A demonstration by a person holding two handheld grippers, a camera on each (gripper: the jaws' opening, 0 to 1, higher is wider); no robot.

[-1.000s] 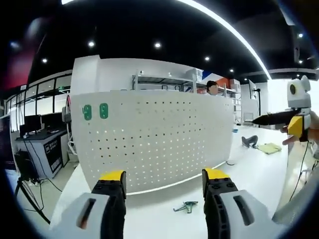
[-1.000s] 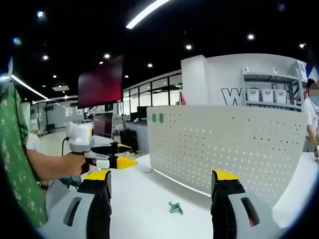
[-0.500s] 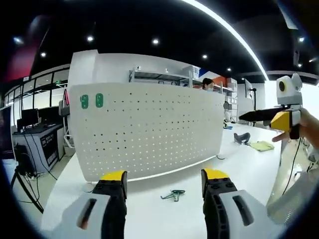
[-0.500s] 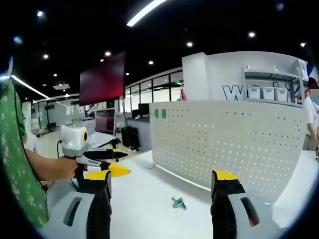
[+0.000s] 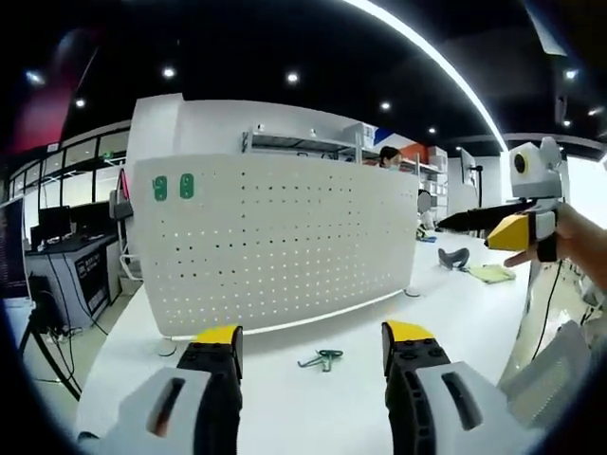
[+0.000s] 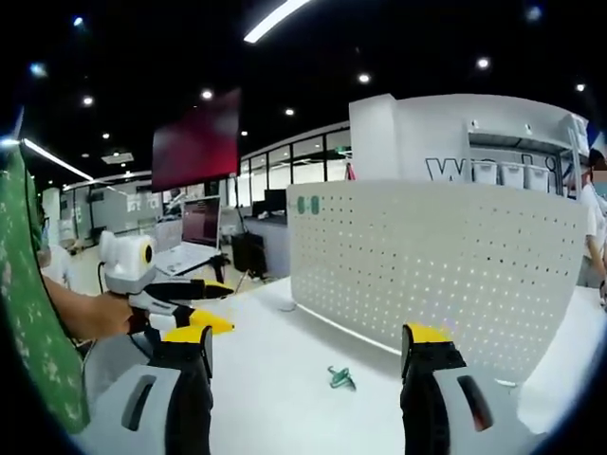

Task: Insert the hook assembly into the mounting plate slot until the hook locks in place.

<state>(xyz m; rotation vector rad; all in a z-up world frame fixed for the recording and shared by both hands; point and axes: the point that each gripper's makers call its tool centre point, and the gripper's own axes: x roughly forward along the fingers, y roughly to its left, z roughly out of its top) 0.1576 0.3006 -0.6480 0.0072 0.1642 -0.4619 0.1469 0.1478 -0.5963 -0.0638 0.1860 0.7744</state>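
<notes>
- Both your views have shifted since the earlier frames: the pegboard sits a little farther off, and the green hook now lies higher between your left jaws.
- Your left gripper is spread wide and empty; your right gripper is the same.
- That hook lies flat on the white table, in front of the upright pegboard's foot, not touching it.
- From the left gripper it lies straight ahead and close, its long axis running across your jaws.
- Your left hand looks nearer, so lead with it.
</notes>
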